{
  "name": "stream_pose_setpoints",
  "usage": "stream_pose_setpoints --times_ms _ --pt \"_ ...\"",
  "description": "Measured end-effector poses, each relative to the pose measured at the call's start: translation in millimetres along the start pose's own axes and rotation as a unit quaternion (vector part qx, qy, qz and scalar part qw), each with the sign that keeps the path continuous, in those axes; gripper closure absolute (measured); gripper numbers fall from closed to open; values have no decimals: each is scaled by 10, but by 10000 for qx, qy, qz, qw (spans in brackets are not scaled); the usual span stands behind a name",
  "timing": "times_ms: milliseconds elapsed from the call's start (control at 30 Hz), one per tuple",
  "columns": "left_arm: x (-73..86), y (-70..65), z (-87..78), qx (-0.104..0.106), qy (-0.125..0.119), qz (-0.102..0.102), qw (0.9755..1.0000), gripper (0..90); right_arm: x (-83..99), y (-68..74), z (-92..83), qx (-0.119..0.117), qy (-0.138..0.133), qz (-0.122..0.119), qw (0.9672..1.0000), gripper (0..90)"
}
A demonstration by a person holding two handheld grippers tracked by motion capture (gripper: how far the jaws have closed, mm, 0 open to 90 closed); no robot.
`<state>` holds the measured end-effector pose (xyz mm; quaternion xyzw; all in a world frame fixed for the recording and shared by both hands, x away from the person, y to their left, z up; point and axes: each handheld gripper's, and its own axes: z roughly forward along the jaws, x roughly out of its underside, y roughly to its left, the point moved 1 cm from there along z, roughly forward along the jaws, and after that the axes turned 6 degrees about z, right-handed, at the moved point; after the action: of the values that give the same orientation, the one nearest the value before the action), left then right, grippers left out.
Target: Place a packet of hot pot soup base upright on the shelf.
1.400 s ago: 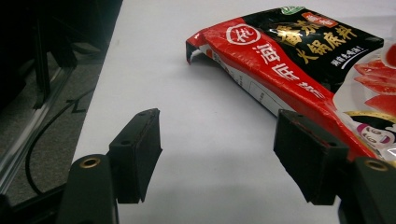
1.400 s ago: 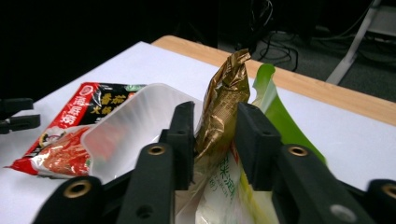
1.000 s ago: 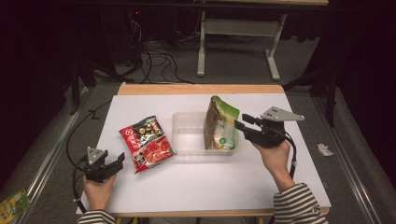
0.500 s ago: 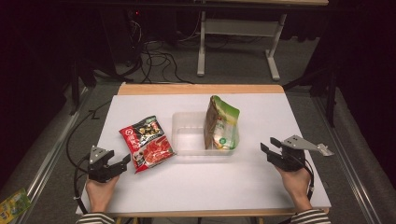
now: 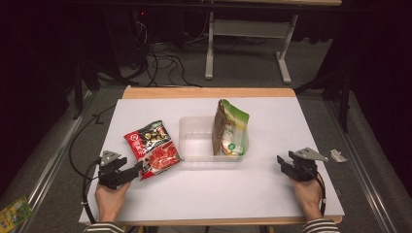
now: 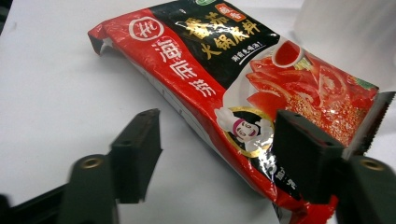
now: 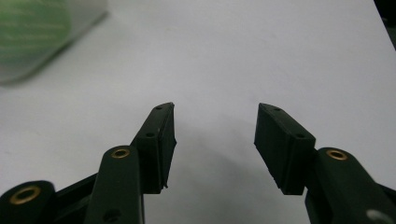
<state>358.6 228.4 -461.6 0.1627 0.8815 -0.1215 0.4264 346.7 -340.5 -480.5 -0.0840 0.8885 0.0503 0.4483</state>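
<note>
We see left gripper (image 6: 215, 154) jaws wide, just closing a little, red pouch (image 6: 243, 88) corner between them, not pinched | right gripper (image 7: 215, 140) jaws apart, just opening, holding nothing, bare tabletop (image 7: 280, 56) between | green pouch (image 5: 230, 128) in tub (image 5: 194, 141), well ahead of right jaws

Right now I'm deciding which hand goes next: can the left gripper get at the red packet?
Probably yes: the left gripper is open right at the red packet's near corner, with bare table around it.
</note>
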Motion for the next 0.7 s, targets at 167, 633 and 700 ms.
stream_pose_setpoints --times_ms 167,633,700 --pt "-80 -31 58 -16 93 -256 9996 401 -2 -31 17 73 36 148 9999 474" --pt "-99 -6 310 -208 461 -507 9974 559 16 -19 10 61 -44 72 9999 474" --pt "-102 -16 322 -188 484 -540 9972 598 18 -13 9 54 -58 75 9999 472"
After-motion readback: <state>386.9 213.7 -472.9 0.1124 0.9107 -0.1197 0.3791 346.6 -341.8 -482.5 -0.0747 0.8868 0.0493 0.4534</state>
